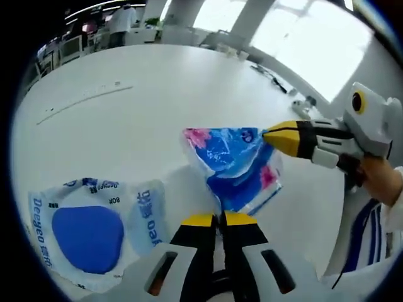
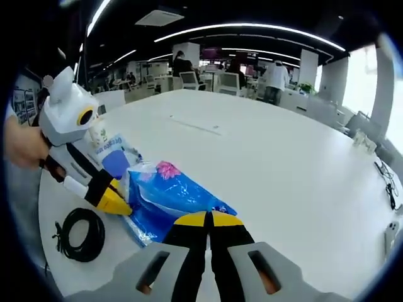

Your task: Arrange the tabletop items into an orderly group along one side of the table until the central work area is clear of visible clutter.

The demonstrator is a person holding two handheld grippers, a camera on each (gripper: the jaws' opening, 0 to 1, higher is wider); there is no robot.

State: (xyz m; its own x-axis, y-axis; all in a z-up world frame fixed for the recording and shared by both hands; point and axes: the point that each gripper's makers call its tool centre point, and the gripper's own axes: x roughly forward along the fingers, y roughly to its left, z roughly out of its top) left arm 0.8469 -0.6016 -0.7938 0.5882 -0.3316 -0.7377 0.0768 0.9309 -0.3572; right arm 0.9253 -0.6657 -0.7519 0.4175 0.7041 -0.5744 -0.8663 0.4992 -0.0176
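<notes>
- The blue packet (image 1: 236,165), printed with pink flowers, is pinched at opposite ends by both tongs and is held stretched between them, just above the white table (image 1: 157,113).
- In the left gripper view, the near corner of the blue packet is hidden between the yellow tips of the left tongs (image 1: 219,219), which are pressed together on it.
- The right tongs (image 1: 272,137) are seen in the same view gripping the far corner; the hand (image 1: 381,179) behind them is cut off at the picture's border.
- In the right gripper view, the right tongs (image 2: 208,219) are closed on the packet's edge, and the left tongs (image 2: 119,206) are clamped at its other end.
- The packet's long axis is laid from one pair of tongs to the other.
- A white-and-blue tissue pack (image 1: 88,229) is partly cut off near the table's edge; its lettering is hard to read.
- A coiled black cable (image 2: 80,234) is seen lying near the table's edge.
</notes>
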